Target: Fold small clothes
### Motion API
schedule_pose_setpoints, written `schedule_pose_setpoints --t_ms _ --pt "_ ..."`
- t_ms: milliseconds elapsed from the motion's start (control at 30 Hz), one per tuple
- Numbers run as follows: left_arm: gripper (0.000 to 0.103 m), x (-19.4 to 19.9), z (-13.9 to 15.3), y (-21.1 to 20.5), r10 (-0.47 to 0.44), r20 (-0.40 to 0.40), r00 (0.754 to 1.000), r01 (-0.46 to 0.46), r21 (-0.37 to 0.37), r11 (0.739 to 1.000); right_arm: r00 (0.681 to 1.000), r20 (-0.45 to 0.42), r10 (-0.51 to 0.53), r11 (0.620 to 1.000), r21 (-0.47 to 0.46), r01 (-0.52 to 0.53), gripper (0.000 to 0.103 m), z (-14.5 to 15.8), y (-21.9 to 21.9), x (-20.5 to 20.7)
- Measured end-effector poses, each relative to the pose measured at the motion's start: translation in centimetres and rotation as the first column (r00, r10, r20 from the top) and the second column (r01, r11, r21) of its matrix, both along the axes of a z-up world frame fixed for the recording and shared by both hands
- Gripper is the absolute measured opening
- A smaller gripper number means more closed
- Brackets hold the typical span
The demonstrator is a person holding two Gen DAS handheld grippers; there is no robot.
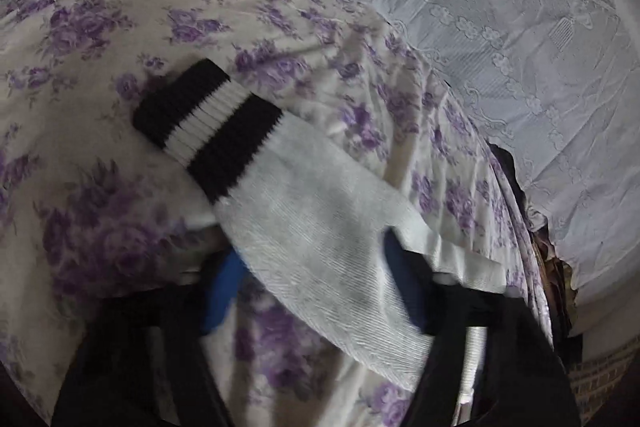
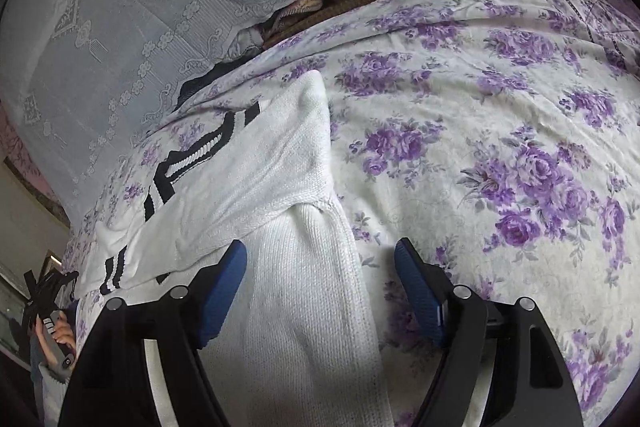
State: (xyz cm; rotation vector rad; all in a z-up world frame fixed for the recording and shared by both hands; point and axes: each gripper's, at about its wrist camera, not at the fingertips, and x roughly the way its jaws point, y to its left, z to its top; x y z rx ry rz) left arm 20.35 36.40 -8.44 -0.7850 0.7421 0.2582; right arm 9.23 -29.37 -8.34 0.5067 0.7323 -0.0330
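A white knit sweater [image 2: 280, 187] with black-striped trim lies partly folded near the bed's [image 2: 480, 155] left edge; its black-and-white cuffed sleeve [image 1: 256, 163] stretches diagonally across the bed.
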Motion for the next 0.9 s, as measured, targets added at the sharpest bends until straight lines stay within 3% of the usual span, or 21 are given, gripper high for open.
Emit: schedule_pose_setpoints --t_ms 33,133,333,500,700,900 --pt "0.030 0.1 0.0 0.1 0.001 -0.008 1.000 -0.001 0.013 1.000 1.000 -0.001 0.005 1.000 -0.002 -0.005 0.081 0.0 0.1 0.1" --pt "0.015 0.0 0.3 -0.1 -0.006 -0.002 1.000 0.006 0.028 1.000 1.000 -0.004 0.015 1.000 -0.009 -0.015 0.084 0.0 0.3 0.2" --pt "0.012 -1.0 3.2 -2.7 -0.046 0.020 0.999 0.041 0.178 0.983 1.000 -0.006 0.022 1.000 -0.011 -0.022 0.087 0.1 0.4 0.3" --pt "0.012 -1.6 5.6 -6.7 -0.109 0.021 0.994 0.097 0.304 0.948 0.999 -0.010 0.036 0.999 -0.014 -0.037 0.091 0.0 0.5 0.5" --pt "0.011 -2.2 8.5 -10.6 -0.187 0.053 0.981 0.158 0.344 0.926 0.999 -0.013 0.048 0.999 -0.020 -0.048 0.094 0.0 0.6 0.8" --pt "0.011 -2.8 12.4 -16.2 -0.282 0.070 0.957 0.216 0.478 0.852 0.999 -0.014 0.049 0.999 -0.022 -0.049 0.095 0.0 0.7 0.8"
